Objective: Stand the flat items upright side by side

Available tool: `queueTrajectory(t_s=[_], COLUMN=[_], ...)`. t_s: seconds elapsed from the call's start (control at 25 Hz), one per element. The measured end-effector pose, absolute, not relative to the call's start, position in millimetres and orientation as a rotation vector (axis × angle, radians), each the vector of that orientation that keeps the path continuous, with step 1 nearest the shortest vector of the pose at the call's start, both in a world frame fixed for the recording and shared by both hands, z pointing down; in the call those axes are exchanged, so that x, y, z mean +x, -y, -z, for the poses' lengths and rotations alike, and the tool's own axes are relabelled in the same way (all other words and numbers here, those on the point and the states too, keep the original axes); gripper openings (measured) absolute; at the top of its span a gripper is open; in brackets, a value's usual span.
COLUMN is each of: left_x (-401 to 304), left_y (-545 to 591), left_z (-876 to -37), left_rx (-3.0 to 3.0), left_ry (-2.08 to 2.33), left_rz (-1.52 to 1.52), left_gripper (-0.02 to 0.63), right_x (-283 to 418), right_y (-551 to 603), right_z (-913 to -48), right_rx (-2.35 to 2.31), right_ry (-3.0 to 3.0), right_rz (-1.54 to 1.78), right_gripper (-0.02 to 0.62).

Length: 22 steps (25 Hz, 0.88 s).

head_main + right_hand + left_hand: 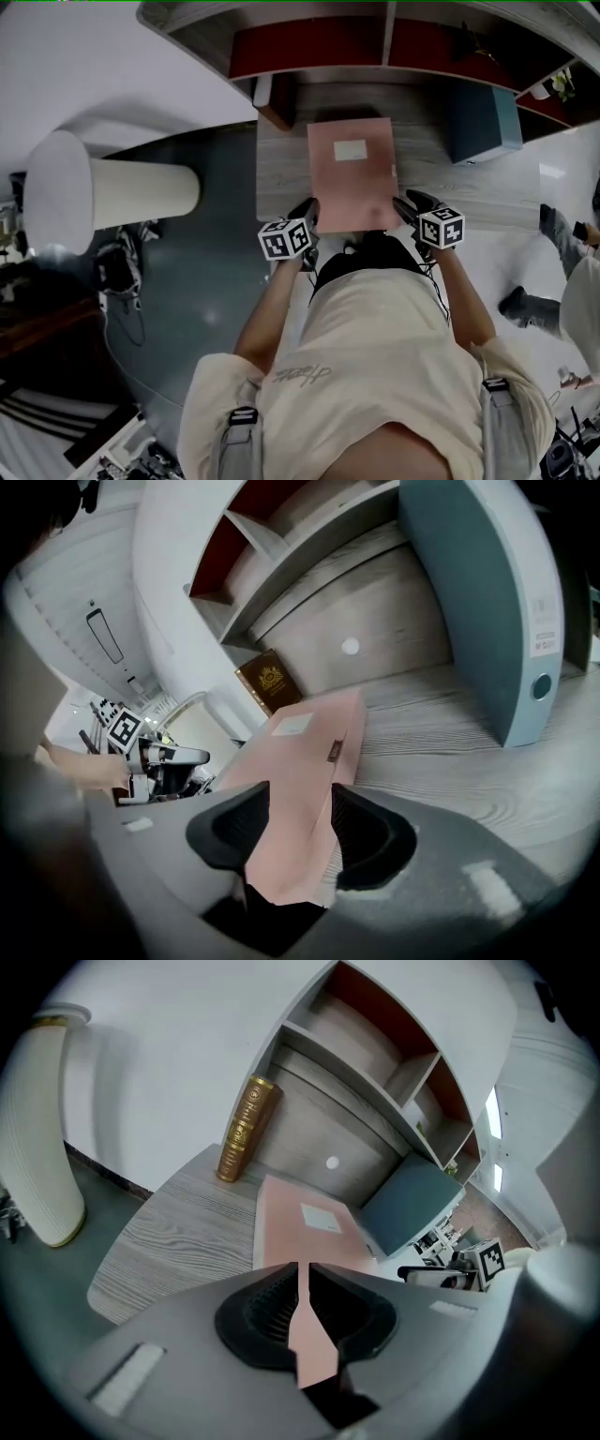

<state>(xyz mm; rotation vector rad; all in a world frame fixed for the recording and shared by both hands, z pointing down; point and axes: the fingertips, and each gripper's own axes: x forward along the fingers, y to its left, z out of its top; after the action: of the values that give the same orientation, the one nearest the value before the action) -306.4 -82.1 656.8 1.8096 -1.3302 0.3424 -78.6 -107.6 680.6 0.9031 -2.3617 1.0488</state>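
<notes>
Head view: pink folder (351, 173) flat on desk (281, 178). Left gripper (309, 212) pinches its thin near corner narrowly; right gripper (403, 204) clamps the thick spine corner. Raise the 2 ends evenly (no twist), then stand it beside the teal binder (481, 122).

The person wears a cream short-sleeved T-shirt (375, 337) with faint grey lettering (305, 375) across the chest, and grey shoulder straps (239, 448) with dark buckles (244, 415). The left tongs (308, 210) and right tongs (405, 205) have grey moulded bodies and black ribbed pads (266, 1305). Each carries a white cube (286, 239) printed with black square markers. A thin dark cable (438, 284) runs along the right forearm.
</notes>
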Motion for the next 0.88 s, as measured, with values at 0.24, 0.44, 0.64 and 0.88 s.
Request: queueTrajectory(t_s=[0.24,0.44,0.64,0.88], left_x=[-319,-320,-322,-318], left_y=[97,98,97,98], left_z=[-687,-705,-716,-726], left_rx=[1.732,1.655,1.606,1.603], left_ry=[1.311,1.250,1.197,1.109], left_rz=[-0.370,-0.308,-0.278,-0.258], left_gripper=[0.159,0.249,0.268,0.273], right_x=[-88,-97,-101,-103], right_y=[129,128,120,117], right_z=[-699,-712,-727,-739], right_rx=[0.798,0.696,0.667,0.657], right_ry=[2.351,2.307,2.185,2.043], right_rz=[-1.103,-1.155,-1.215,-1.360], right_gripper=[0.222,0.228,0.256,0.265])
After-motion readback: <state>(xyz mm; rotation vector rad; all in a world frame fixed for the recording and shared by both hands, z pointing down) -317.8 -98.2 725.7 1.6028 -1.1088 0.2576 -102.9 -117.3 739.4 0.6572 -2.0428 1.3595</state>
